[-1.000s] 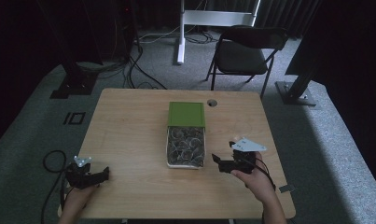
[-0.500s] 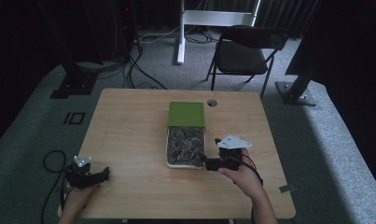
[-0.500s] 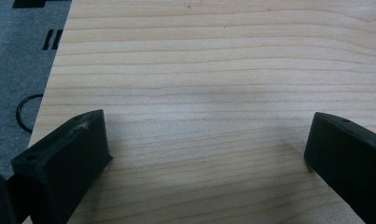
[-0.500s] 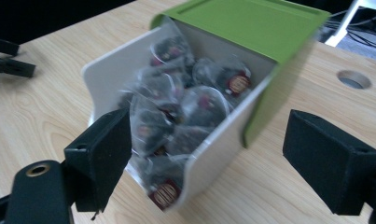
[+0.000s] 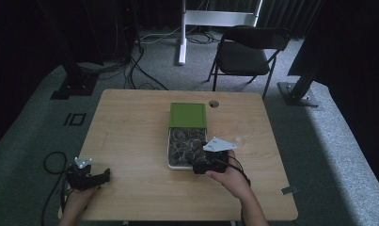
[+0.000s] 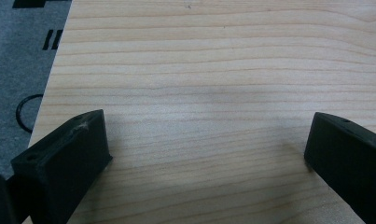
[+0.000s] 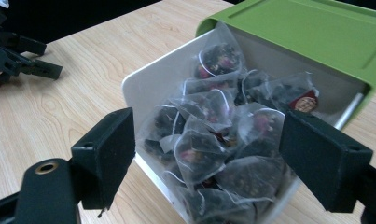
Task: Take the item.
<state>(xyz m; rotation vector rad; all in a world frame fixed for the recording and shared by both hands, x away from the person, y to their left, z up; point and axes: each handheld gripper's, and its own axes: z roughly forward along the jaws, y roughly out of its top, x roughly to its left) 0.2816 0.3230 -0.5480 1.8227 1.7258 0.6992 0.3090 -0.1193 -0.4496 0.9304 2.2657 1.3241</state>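
- No legible text, brand or number is showing anywhere.
- Tea bag tag (image 7: 305, 103), red with a gold emblem, is lying at about 2 o'clock in the white box (image 7: 143, 84); the print is showing as a blur, too small to read.
- Green lid (image 5: 187, 115) is showing a plain face, nothing printed that can be made out.
- Floor marking (image 5: 75, 119), a black box-like outline on the grey carpet at 9 o'clock of the table (image 5: 130, 122), is reading as a shape, not characters.
- In the left gripper view, dark bars (image 6: 52, 39) at 10 o'clock on the carpet are looking like the same kind of marking; no characters can be made out.
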